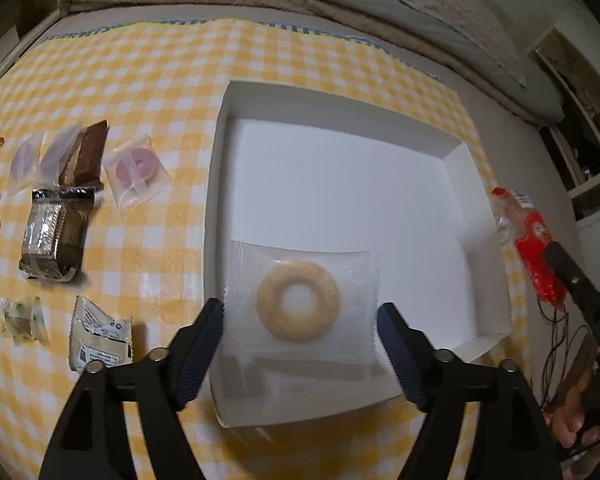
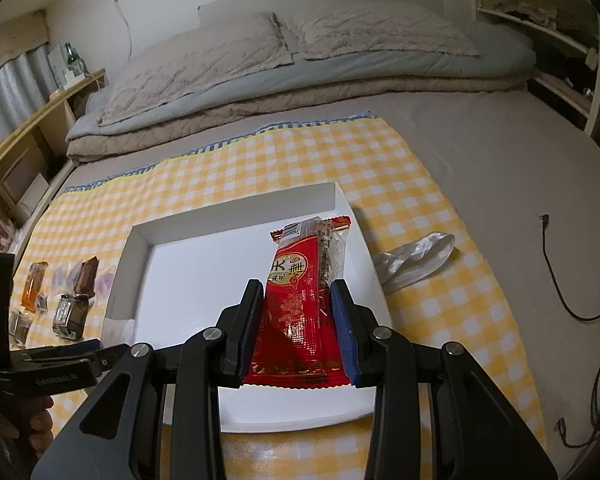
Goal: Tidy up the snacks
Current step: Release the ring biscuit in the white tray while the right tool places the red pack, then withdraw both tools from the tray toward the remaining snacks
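Step in hand, loading white box (image 1: 456,160): left gripper (image 1: 300,320), jaws apart, flanks ring-biscuit packet (image 1: 299,306) at box's 6 o'clock; right gripper (image 2: 298,312), jaws clamped on red snack packet (image 2: 300,292), next lowers and releases inside.

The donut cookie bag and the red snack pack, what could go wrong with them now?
1. The donut cookie bag lies in the white box's near corner between the left gripper's open jaws; pulling back carelessly could snag it.
2. The right gripper pinches the red snack pack over the box; squeezing may crush what's inside.
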Action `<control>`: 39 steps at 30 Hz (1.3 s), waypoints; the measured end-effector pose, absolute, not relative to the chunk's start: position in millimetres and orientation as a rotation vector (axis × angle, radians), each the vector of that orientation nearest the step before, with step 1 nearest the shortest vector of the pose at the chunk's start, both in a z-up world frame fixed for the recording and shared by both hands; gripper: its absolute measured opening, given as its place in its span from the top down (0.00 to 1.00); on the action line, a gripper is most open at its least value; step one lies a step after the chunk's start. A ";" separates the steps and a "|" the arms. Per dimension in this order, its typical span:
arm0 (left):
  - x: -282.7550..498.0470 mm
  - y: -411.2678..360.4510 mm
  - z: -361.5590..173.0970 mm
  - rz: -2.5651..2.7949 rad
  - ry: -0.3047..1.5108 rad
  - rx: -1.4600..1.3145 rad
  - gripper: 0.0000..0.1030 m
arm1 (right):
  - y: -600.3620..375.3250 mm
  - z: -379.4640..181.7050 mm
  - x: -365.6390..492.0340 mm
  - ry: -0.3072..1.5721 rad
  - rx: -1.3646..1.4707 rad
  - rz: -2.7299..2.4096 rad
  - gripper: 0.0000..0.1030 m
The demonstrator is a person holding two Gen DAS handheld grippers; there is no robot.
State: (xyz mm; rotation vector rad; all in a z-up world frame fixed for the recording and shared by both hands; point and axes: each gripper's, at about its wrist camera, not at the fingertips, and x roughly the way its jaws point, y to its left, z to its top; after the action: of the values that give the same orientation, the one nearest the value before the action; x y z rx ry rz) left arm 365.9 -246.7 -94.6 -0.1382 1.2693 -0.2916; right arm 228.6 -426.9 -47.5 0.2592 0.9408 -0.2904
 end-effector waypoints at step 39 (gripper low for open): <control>332.0 -244.6 -52.3 -0.375 1.167 0.068 0.00 | -430.6 -96.9 240.3 1.235 0.220 -0.333 0.08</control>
State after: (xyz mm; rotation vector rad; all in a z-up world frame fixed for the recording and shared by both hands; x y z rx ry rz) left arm 332.0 -244.6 -52.3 0.0679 1.1671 -0.3745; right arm 240.3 -430.6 -96.9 0.2202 1.2346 -0.3332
